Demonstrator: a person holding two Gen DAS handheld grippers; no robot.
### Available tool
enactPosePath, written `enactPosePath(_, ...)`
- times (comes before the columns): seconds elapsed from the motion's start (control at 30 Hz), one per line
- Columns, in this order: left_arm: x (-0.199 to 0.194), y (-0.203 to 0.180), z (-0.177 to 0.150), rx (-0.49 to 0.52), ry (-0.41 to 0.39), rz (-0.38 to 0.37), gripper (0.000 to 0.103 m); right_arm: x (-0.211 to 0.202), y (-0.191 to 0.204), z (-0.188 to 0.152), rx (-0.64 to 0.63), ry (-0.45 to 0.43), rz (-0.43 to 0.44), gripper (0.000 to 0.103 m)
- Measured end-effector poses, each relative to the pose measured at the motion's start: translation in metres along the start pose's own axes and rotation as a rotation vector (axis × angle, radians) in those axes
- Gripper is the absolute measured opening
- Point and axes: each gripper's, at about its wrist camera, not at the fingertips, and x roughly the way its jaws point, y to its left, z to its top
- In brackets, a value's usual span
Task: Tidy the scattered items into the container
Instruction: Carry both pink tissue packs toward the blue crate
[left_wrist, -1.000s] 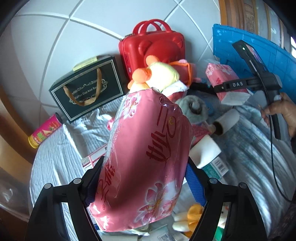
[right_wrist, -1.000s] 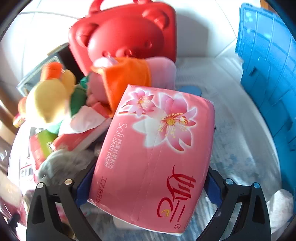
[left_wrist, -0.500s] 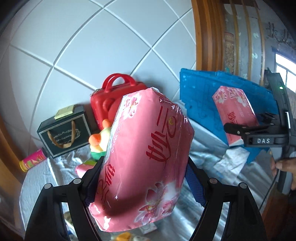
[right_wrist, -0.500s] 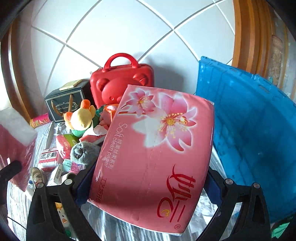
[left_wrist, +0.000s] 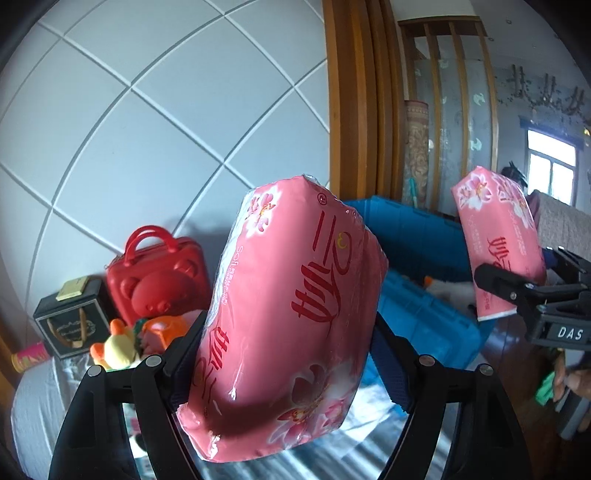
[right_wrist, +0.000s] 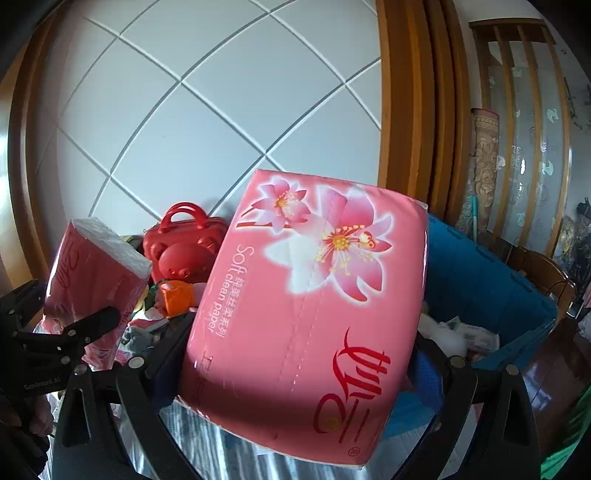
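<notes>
My left gripper is shut on a pink tissue pack and holds it high above the table. My right gripper is shut on a second pink tissue pack. That second pack also shows in the left wrist view, above the blue crate. The first pack shows in the right wrist view at the left. The blue crate stands at the right with items inside it.
A red bear-shaped case and a dark gift box stand against the white tiled wall. A plush duck, an orange item and small packets lie on the silver tablecloth. A wooden frame rises behind the crate.
Both grippers have risen and swung right toward the blue crate, each still holding its tissue pack. The table items have dropped lower and farther left in both views.
</notes>
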Motion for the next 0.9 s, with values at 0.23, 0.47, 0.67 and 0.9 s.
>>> enactPosePath(0.23, 0.041, -0.123, 0.049, -0.016, -0.038, 0.046, 0.081, 0.001, -0.129, 0.016, -0.008, -0.009, -0.036, 0.1)
enactPosePath(0.47, 0.086, -0.199, 0.084, -0.045, -0.042, 0.089, 0.081, 0.024, -0.226, 0.03, -0.001, -0.004, -0.052, 0.1)
enactPosePath(0.67, 0.12, -0.221, 0.108, -0.064, -0.043, 0.147, 0.082, 0.046, -0.272, 0.032, 0.017, 0.025, -0.062, 0.1)
enactPosePath(0.9, 0.133, -0.239, 0.119, -0.056, -0.022, 0.167, 0.082, 0.068, -0.281, 0.035, 0.001, 0.039, -0.038, 0.1)
